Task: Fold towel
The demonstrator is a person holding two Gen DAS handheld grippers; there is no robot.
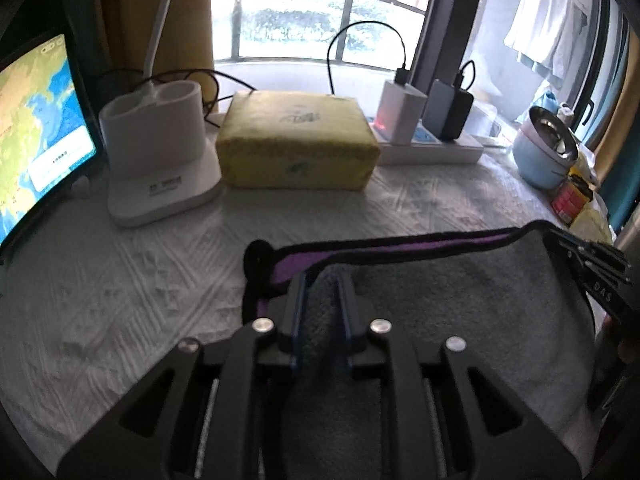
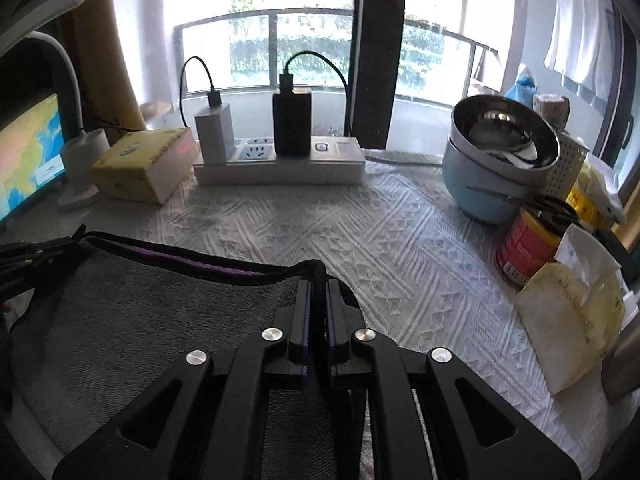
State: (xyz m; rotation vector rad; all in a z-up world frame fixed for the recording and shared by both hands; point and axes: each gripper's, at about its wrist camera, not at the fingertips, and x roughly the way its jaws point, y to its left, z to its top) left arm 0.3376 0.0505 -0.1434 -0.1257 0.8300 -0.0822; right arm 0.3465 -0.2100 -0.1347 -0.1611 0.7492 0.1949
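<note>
A grey towel [image 1: 460, 292] with a black and purple edge lies doubled over on the white patterned table cloth [image 1: 120, 280]. My left gripper [image 1: 322, 280] is shut on the towel's near left corner. My right gripper [image 2: 318, 280] is shut on the towel [image 2: 140, 312] at its right corner, on the black edge. Each gripper shows at the far side of the other's view: the right one [image 1: 592, 264] and the left one [image 2: 36, 252]. The towel stretches flat between them.
Along the back stand a white lamp base [image 1: 160, 152], a yellow tissue pack [image 1: 296, 144], and a power strip [image 2: 280, 168] with chargers. A lit screen [image 1: 36, 128] is at left. At right are a blue pot [image 2: 500, 160], a red can [image 2: 524, 248] and a paper bag [image 2: 572, 320].
</note>
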